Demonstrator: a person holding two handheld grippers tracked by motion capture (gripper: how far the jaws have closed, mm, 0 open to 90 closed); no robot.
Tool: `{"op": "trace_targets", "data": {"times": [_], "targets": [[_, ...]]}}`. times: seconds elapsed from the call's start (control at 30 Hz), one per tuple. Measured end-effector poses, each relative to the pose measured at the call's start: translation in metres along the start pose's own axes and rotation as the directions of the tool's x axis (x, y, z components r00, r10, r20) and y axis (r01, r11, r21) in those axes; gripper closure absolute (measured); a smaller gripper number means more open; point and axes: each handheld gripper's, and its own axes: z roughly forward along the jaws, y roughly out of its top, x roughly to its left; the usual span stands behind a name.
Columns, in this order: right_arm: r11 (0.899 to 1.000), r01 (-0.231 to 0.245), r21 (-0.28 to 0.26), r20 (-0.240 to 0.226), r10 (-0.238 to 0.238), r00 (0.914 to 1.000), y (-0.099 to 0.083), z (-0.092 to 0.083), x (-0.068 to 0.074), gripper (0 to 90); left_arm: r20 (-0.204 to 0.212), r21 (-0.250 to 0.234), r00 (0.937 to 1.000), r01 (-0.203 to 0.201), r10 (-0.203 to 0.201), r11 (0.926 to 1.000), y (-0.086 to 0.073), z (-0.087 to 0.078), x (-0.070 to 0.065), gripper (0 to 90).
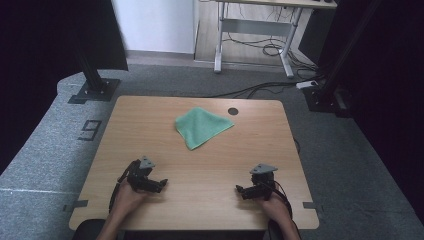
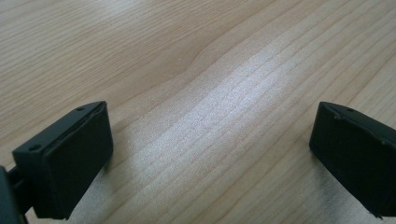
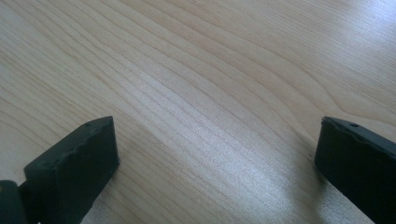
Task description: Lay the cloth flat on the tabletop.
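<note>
While both grippers rest near the table's (image 1: 150, 125) front edge, the green cloth (image 1: 202, 127) lies crumpled toward its far edge.
Left gripper (image 1: 161, 185) and right gripper (image 1: 240, 190): jaws wide apart, empty, well apart from cloth.

Grey carpet (image 1: 45, 150); white desk frame (image 1: 255, 30); floor cables (image 1: 270, 50).

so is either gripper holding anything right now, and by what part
Nothing is held. The left gripper and right gripper both stand open over bare table; the green cloth lies apart, untouched.
</note>
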Motion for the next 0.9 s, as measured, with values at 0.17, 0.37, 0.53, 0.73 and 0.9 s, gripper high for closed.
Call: {"op": "trace_targets", "data": {"times": [0.17, 0.37, 0.53, 0.73, 0.9], "targets": [[1.000, 0.000, 0.000, 0.000, 0.000, 1.0000, 0.0000, 0.0000, 0.0000, 0.0, -0.009, -0.004, 0.9999, 0.012, -0.012, 0.9999, -0.0010, -0.0010, -0.0014, 0.4], [1.000, 0.000, 0.000, 0.000, 0.000, 1.0000, 0.0000, 0.0000, 0.0000, 0.0, -0.007, -0.005, 0.9999, 0.012, -0.013, 0.9999, -0.0010, -0.0011, -0.0013, 0.7], [1.000, 0.000, 0.000, 0.000, 0.000, 1.0000, 0.0000, 0.0000, 0.0000, 0.0, -0.008, -0.006, 0.9999, 0.013, -0.013, 0.9999, -0.0011, -0.0011, -0.0013, 1.1], [1.000, 0.000, 0.000, 0.000, 0.000, 1.0000, 0.0000, 0.0000, 0.0000, 0.0, -0.009, -0.007, 0.9999, 0.015, -0.015, 0.9999, -0.0012, -0.0013, -0.0013, 1.3], [1.000, 0.000, 0.000, 0.000, 0.000, 1.0000, 0.0000, 0.0000, 0.0000, 0.0, -0.012, -0.013, 0.9997, 0.019, -0.019, 0.9997, -0.0022, -0.0024, -0.0019, 3.1]]}}
